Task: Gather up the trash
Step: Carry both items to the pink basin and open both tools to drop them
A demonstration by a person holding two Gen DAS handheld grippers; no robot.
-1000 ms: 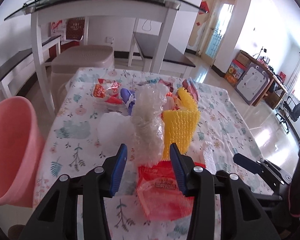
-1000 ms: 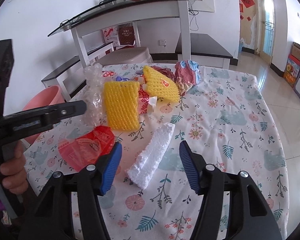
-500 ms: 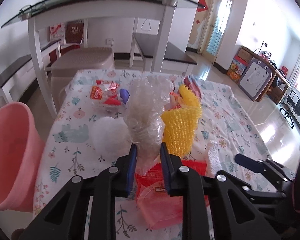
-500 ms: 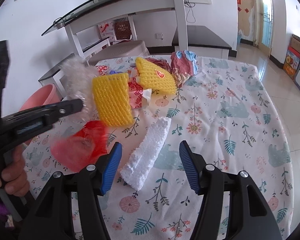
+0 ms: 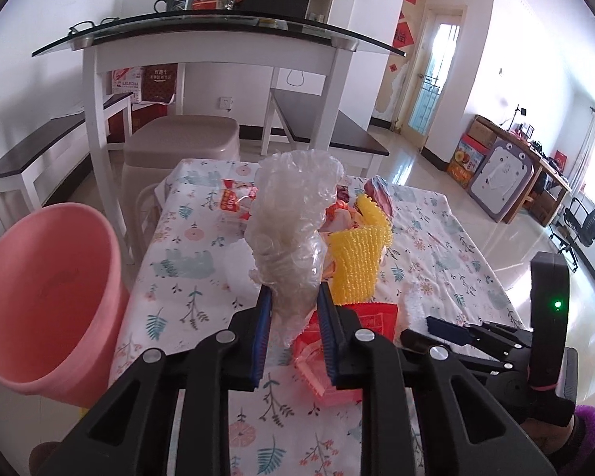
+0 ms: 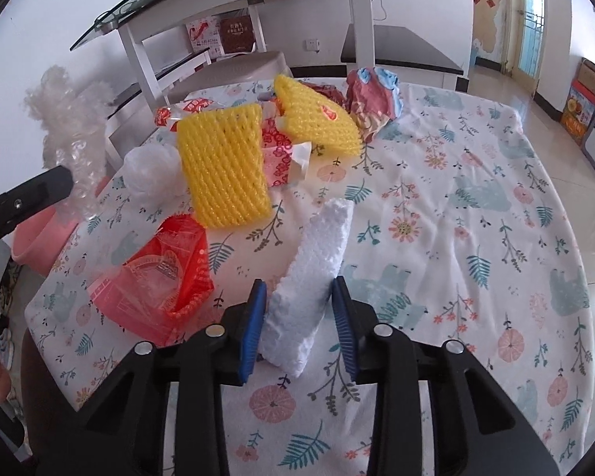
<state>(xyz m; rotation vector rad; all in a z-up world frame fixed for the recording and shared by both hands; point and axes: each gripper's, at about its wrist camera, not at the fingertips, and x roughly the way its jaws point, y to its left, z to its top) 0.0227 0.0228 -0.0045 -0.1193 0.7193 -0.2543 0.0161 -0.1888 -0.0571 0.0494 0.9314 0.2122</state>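
1. The left gripper [image 5: 293, 313] pinches a crumpled clear plastic bag [image 5: 293, 230], lifted above the table [image 6: 476, 206]; the bag hides the trash behind it.
2. The right gripper [image 6: 299, 317] is spread around a white foam strip [image 6: 317, 273], whose near end touches the left pad.
3. The pink bin [image 5: 39, 293] beside the table is cut off at the left.

Left wrist view: we look forward along the left gripper [image 5: 293, 297], close above the table [image 5: 178, 277], the pink bin [image 5: 47, 297] left of the jaws.
Right wrist view: we look down along the right gripper [image 6: 299, 289], close over the tablecloth.
Shared: both views catch the yellow foam net [image 5: 357, 261] [image 6: 222, 170] ahead of the jaws and the red wrapper [image 5: 373, 317] [image 6: 166, 273].
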